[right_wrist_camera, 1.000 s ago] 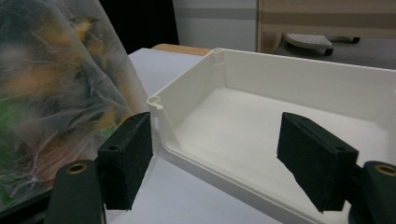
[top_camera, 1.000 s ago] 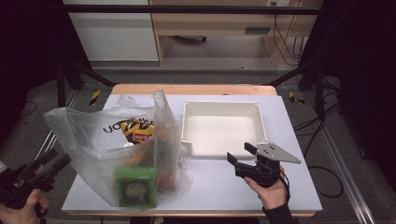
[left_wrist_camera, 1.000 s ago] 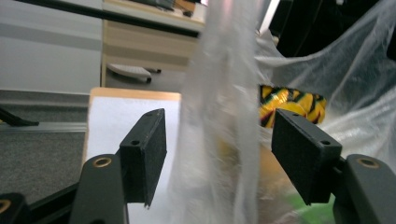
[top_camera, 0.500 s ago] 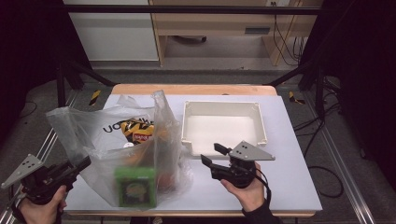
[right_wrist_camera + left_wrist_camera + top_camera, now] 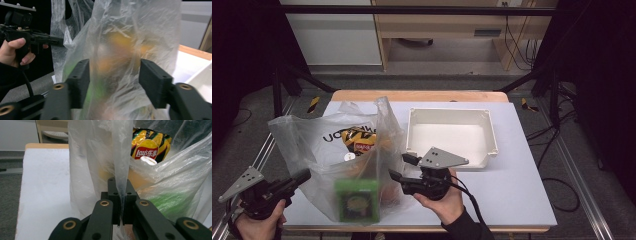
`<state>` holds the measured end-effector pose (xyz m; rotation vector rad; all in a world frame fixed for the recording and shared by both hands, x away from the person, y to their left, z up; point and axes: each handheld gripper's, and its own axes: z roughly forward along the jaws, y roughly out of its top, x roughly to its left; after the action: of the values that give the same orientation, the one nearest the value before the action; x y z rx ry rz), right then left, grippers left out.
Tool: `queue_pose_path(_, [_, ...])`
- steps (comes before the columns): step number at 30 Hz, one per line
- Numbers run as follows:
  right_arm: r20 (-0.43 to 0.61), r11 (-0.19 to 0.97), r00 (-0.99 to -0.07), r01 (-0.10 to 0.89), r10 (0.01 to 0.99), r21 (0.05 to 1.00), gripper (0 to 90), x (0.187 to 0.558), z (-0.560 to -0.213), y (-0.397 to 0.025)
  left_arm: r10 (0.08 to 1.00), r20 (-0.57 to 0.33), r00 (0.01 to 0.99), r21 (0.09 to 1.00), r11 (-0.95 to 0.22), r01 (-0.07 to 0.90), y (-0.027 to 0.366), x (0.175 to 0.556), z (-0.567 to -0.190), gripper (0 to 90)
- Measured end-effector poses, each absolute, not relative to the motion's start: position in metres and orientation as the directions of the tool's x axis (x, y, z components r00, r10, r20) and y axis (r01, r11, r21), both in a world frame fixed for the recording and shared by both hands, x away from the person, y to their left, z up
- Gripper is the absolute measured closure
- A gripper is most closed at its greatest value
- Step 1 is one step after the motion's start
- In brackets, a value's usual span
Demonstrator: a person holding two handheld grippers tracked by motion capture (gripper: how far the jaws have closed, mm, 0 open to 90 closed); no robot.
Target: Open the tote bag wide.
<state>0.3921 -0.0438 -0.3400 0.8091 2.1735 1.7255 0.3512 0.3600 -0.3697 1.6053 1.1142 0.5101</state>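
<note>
Gripping a fold of the clear plastic bag [image 5: 100,157] between closed fingers, the left gripper [image 5: 119,202] already has its side of the film pinched, as its own view shows at centre bottom; in the high view that gripper [image 5: 287,184] sits at the lower left of the frame, at the bag's [image 5: 332,150] left edge. The right gripper [image 5: 404,170] is at the bag's right flank, just left of centre bottom in the high view, and in its own view the fingers [image 5: 80,80] stand wide apart with film [image 5: 117,62] bulging between them, not yet pinched. To do this step well, I judge the right fingers should close on the thin film alone, high on the wall, and not on the goods behind it: a yellow chip packet [image 5: 147,147], a green box [image 5: 357,200] and something orange and blurred. Both grips should then draw apart gently, since thin plastic may tear or slip. An empty white tray [image 5: 452,135] lies right of the bag, near the centre of the high view, probably where the goods are bound. A pale grey counter [image 5: 522,190] with a wooden far edge carries everything; beyond it at the top of the frame are a grey floor, a wooden shelf unit, cables and dark surroundings.
</note>
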Motion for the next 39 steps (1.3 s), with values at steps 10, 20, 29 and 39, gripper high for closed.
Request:
queue_pose_path(10, [0.143,0.196,-0.847,0.277,0.513,0.941,90.0,0.389,-0.35,-0.046,0.841,-0.201,0.502,0.915,-0.022,0.403,0.357,0.349,-0.372,88.5])
queue_pose_path(20, [0.204,0.299,-0.851,0.38,0.484,0.875,90.0,0.375,-0.394,-0.061,0.819,-0.237,0.522,0.887,-0.037,0.461,0.351,0.338,-0.399,89.3])
queue_pose_path(29, [0.254,0.318,-0.823,0.453,0.507,0.833,90.0,0.374,-0.427,-0.069,0.816,-0.227,0.532,0.854,-0.096,0.511,0.345,0.34,-0.423,89.6])
queue_pose_path(39, [0.281,0.334,-0.777,0.526,0.563,0.782,90.0,0.386,-0.465,-0.063,0.816,-0.234,0.529,0.801,-0.147,0.581,0.338,0.35,-0.447,88.9])
